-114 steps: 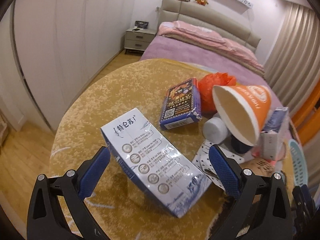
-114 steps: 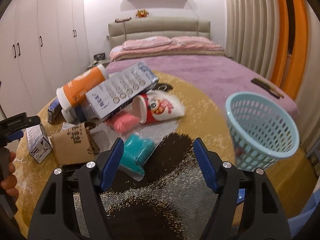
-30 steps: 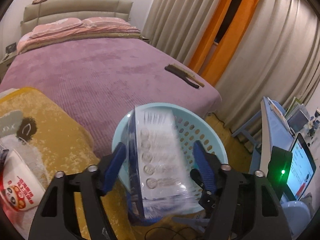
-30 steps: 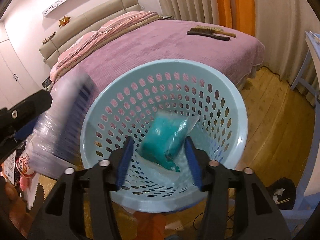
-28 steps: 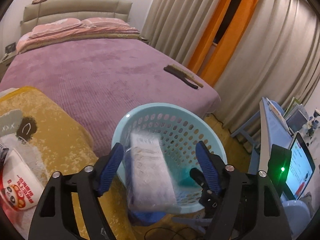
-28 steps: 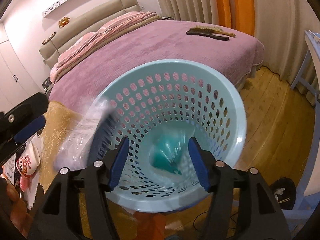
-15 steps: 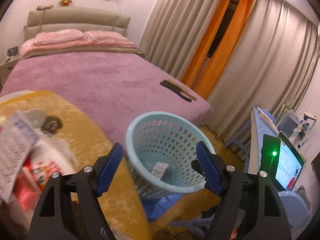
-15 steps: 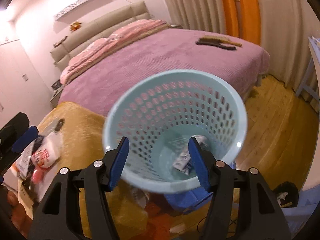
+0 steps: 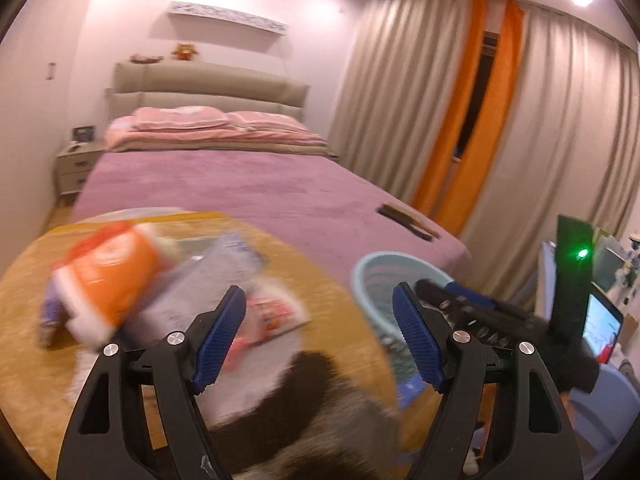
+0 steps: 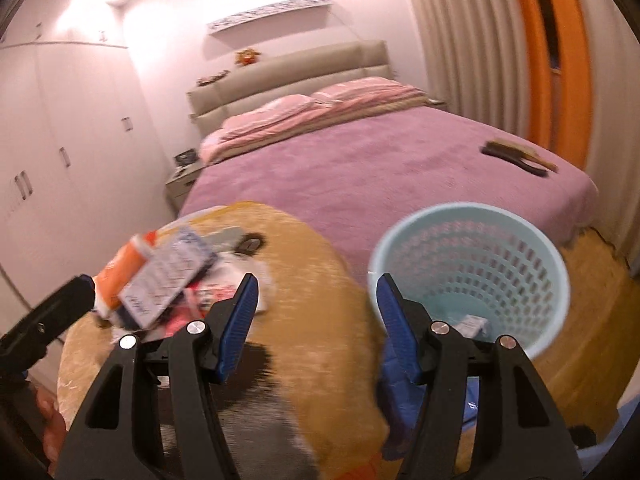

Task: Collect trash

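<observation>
Both the left gripper and the right gripper hang with jaws apart and nothing between them. A blurred trash pile sits toward the table's far-left edge; the pale-blue basket stands beside its right edge, holding scraps.

Warm ceiling spotlights glare above; motion blur smears everything, fisheye edges bend darkly.

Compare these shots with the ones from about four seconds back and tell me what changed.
Both grippers let go over the basket: the left gripper dropped its blue-and-white carton, the right gripper its teal packet. Both now stand open and empty, swung back toward the pile of trash on the yellow table. The basket, bed and brush stayed put.
</observation>
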`<action>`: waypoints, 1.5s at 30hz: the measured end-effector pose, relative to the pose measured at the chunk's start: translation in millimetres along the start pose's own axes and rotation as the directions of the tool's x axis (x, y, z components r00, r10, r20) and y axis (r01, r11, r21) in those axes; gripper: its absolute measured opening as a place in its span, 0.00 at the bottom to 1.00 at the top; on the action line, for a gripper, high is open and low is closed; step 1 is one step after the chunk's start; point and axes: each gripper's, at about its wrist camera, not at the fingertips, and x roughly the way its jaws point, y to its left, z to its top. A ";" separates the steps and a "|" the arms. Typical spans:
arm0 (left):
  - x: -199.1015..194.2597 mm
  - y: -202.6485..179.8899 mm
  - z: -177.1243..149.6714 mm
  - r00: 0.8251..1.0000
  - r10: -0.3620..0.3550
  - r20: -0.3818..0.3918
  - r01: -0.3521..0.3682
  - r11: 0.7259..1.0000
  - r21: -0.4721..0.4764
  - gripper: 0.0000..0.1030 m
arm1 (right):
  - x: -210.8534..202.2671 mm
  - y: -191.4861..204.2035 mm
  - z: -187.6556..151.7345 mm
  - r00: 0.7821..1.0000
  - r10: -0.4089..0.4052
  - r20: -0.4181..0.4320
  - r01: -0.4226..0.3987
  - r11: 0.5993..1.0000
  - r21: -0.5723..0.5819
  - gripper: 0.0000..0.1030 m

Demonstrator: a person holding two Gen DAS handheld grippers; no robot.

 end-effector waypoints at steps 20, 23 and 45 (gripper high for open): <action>5.1 125.7 -48.0 0.967 -0.003 -0.256 0.009 1.000 0.022 0.74 | 100.3 139.2 -4.0 0.944 0.218 -0.248 -0.223 0.975 0.010 0.64; 10.5 121.8 -55.1 0.960 -0.010 -0.279 0.023 0.999 0.044 0.74 | 116.3 139.1 -6.4 0.926 0.243 -0.288 -0.236 0.970 0.057 0.67; -5.8 94.9 -74.5 0.951 -0.047 -0.305 0.089 0.988 0.125 0.69 | 158.6 166.1 2.0 0.934 0.158 -0.321 -0.164 0.986 0.008 0.56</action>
